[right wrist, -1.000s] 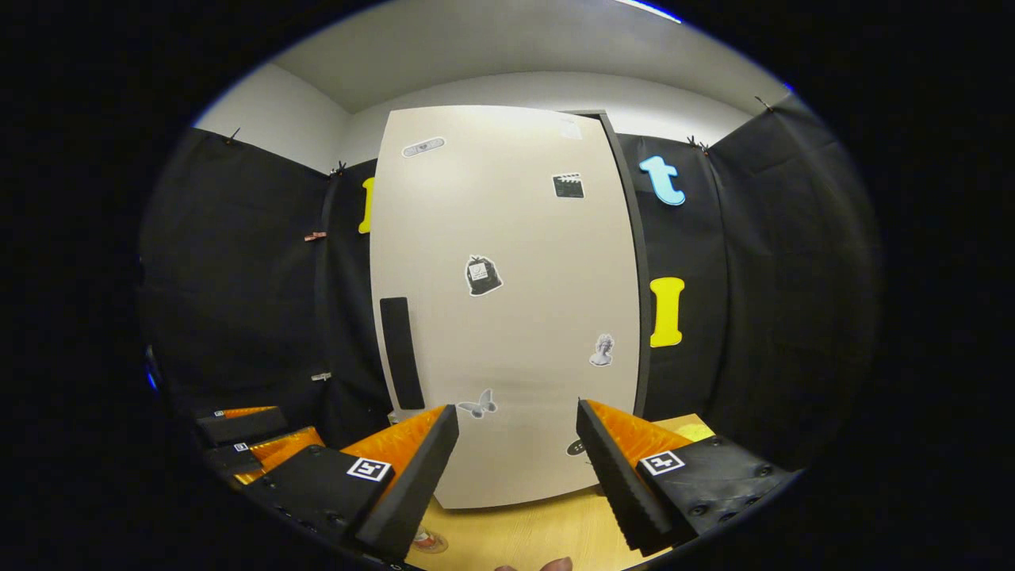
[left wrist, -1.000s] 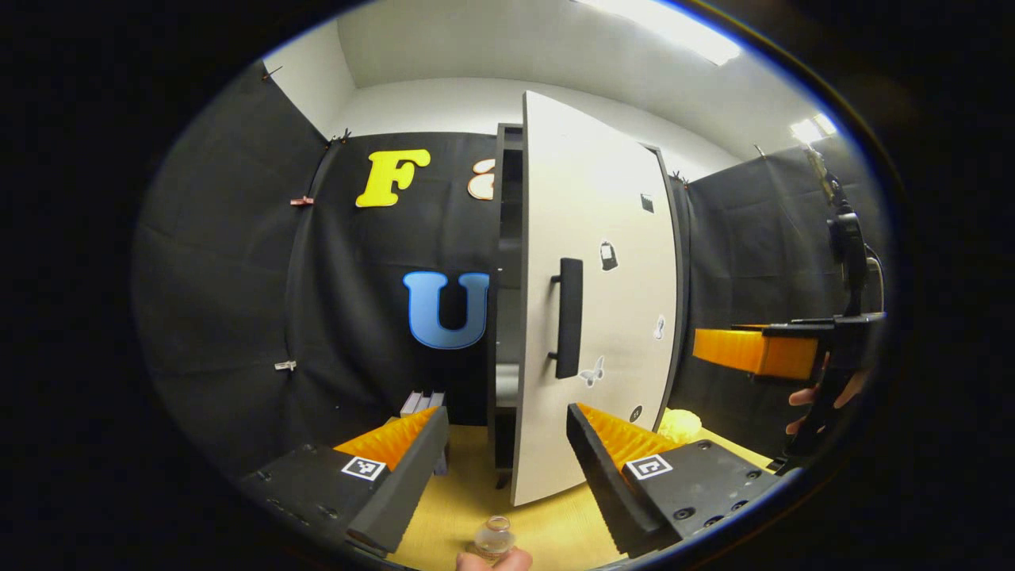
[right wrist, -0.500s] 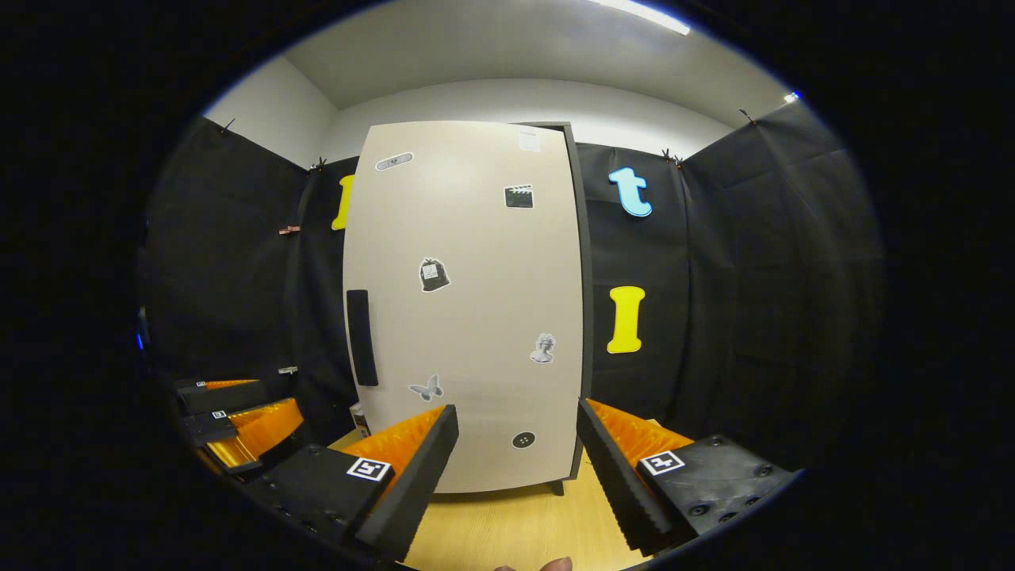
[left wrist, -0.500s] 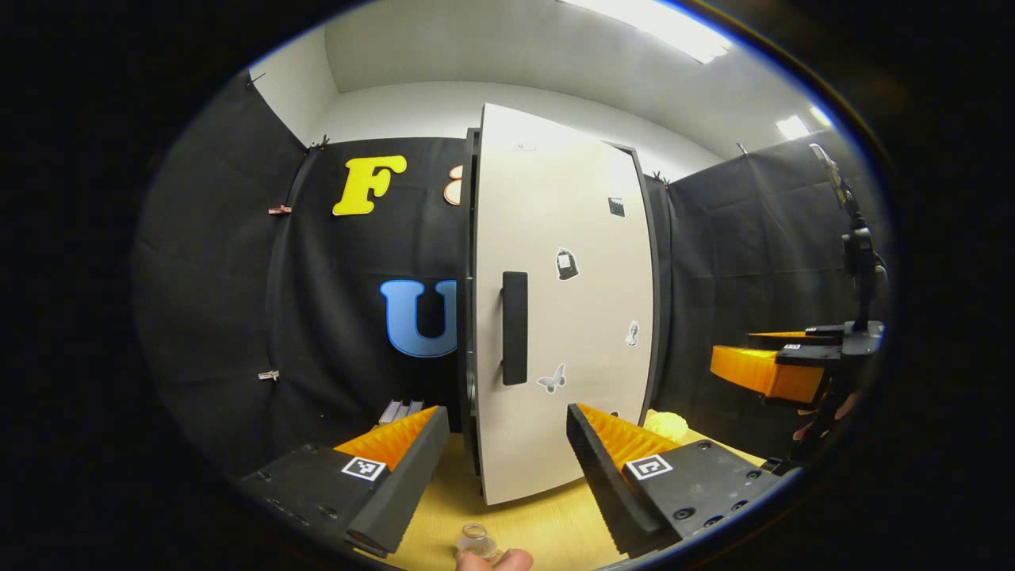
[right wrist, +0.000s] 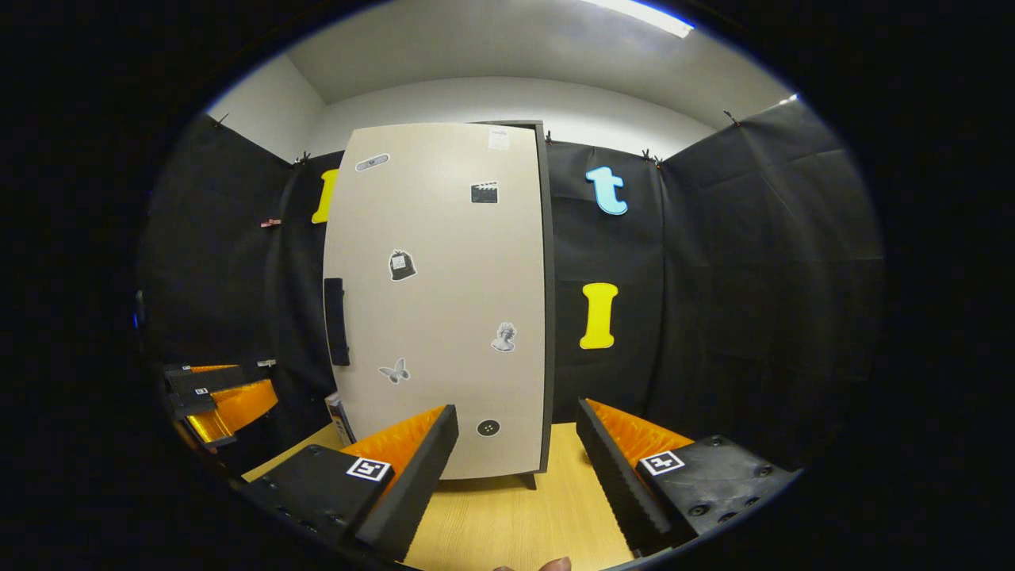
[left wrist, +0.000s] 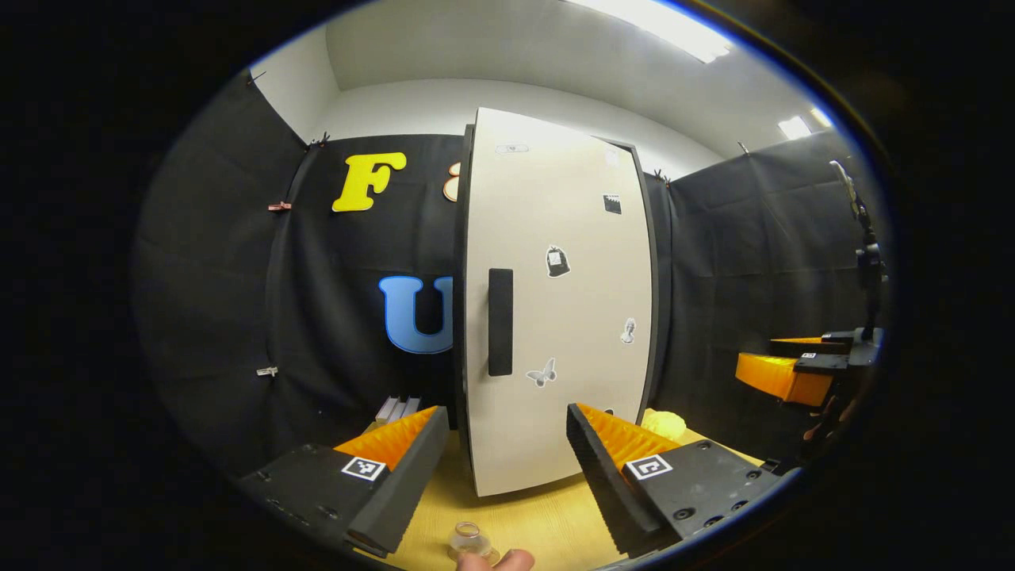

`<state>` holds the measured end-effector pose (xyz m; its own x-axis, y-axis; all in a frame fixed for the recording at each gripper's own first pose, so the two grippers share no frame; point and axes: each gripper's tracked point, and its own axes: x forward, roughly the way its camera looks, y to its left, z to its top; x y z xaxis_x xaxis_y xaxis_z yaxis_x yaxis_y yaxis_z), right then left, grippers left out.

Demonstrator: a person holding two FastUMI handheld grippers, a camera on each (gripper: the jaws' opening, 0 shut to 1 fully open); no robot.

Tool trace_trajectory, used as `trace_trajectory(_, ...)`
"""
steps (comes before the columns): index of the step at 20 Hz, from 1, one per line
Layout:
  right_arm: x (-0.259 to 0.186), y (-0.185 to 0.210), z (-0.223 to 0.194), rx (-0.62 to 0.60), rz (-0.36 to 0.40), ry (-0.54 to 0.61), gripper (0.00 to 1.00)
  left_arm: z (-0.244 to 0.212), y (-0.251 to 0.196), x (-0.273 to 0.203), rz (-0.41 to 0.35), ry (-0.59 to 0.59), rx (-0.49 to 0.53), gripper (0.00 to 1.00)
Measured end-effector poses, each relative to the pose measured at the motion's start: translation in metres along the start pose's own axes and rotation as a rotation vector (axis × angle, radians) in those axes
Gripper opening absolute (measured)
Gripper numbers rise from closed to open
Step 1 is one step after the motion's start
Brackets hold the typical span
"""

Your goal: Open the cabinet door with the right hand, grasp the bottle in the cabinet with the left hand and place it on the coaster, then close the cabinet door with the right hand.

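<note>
Left gripper view: low over the table [left wrist: 547, 519], facing the cabinet door [left wrist: 555, 317] from its left, near.
Right gripper view: faces the door [right wrist: 444, 301] from its right.
Shared: door, table.

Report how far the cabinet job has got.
Done: cabinet door looks shut, handle flush; bottle stands out on the table, coaster underneath not discernible. In hand: nothing; left gripper and right gripper open, clear of the door. Left: apparently nothing.
</note>
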<state>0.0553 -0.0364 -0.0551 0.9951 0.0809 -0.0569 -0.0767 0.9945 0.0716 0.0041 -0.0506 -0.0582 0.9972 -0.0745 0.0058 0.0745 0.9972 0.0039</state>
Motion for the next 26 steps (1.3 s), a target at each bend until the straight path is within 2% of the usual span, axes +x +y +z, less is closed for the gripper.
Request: trace_trajectory(26, -0.012, -0.01, -0.008, -0.002, 0.027, 0.004, 0.98, -0.002, -0.014, 0.007, -0.017, -0.002, 0.033, 0.94)
